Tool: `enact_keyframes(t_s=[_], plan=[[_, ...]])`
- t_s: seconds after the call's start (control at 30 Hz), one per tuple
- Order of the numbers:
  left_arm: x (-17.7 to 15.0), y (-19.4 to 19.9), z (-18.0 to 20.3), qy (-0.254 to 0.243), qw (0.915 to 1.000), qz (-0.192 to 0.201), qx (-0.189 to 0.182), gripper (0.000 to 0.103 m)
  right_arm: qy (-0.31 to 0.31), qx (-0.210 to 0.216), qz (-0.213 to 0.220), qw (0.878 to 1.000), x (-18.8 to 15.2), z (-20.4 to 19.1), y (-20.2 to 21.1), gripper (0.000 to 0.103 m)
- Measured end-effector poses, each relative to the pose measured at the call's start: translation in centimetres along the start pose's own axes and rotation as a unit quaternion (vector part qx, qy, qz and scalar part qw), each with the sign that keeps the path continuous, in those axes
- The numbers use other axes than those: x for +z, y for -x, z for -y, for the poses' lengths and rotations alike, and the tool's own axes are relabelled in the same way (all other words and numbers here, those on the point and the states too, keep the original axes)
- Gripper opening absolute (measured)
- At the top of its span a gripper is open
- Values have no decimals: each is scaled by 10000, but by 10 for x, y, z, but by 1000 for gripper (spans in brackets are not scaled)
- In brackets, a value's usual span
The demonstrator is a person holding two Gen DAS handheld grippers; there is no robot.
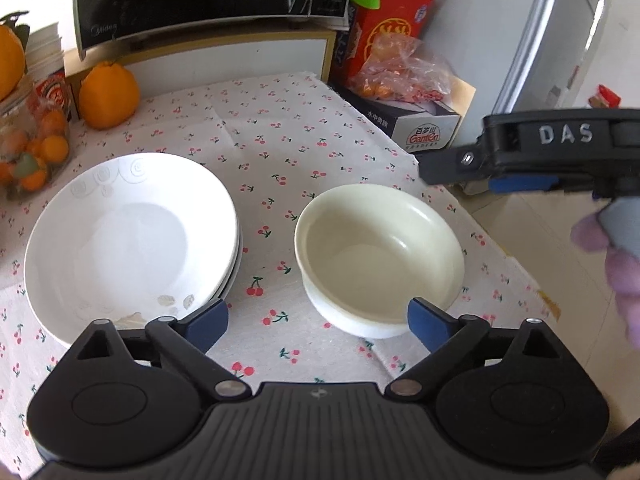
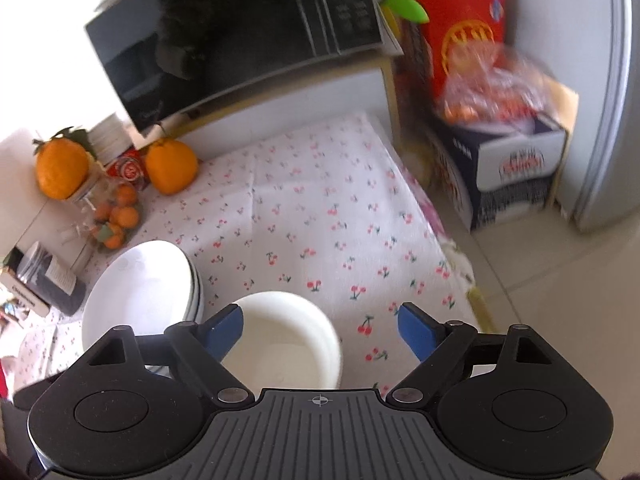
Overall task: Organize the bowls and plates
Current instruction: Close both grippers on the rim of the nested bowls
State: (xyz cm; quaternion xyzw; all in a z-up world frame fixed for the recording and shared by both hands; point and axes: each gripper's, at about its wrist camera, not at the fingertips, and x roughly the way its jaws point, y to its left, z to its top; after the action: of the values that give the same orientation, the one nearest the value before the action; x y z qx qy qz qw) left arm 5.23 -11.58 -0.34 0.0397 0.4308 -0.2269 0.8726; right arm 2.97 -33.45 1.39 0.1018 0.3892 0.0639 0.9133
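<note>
Glazed cream ceramic bowl (image 1: 380, 256) is sitting on the cherry-print surface (image 1: 272, 140) beside stacked white plates (image 1: 124, 240); stiff, slippery, breakable, best pinched at the rim; both jaws are standing wide, gripping nothing

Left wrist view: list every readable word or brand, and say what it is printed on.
"DAS": on the right gripper.
"Midea": on the microwave.
"Ganten": on the dark carton; its Chinese characters are too small.
Red box and microwave keypad: too blurred.
</note>
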Motion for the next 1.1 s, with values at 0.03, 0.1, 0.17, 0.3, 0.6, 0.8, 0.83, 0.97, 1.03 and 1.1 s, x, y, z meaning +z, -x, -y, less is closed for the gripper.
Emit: enact_keyframes(t_s=[0.03, 0.1, 0.17, 0.3, 0.6, 0.8, 0.83, 0.97, 1.03, 1.1], plan=[[-3, 1, 0, -62, 10000, 39, 0, 98, 38, 17, 59, 10000, -1, 2, 1, 89], [-7, 3, 0, -184, 9997, 134, -22, 99, 123, 81, 169, 9997, -4, 5, 3, 92], [-12, 5, 2, -315, 9992, 221, -75, 101, 245, 229, 212, 9992, -8, 9, 4, 94], [-22, 9, 4, -608, 9973, 365, -185, 102, 615, 455, 200, 9969, -20, 15, 3, 95], [-39, -9, 9, -941, 9939, 320, -482, 102, 1242, 1215, -32, 9848, -50, 23, -10, 97], [-35, -19, 13, -905, 9936, 281, -622, 102, 1110, 1273, -198, 9854, -51, 30, -22, 97], [-34, -21, 14, -922, 9934, 277, -630, 101, 1047, 1278, -219, 9860, -50, 31, -24, 97], [-32, -30, 19, -1009, 9928, 272, -591, 99, 868, 1335, -256, 9869, -47, 32, -32, 97], [-31, -34, 19, -970, 9934, 289, -540, 98, 772, 1302, -307, 9880, -46, 30, -36, 97], [-30, -36, 20, -943, 9938, 334, -493, 97, 643, 1264, -364, 9892, -45, 30, -40, 97]])
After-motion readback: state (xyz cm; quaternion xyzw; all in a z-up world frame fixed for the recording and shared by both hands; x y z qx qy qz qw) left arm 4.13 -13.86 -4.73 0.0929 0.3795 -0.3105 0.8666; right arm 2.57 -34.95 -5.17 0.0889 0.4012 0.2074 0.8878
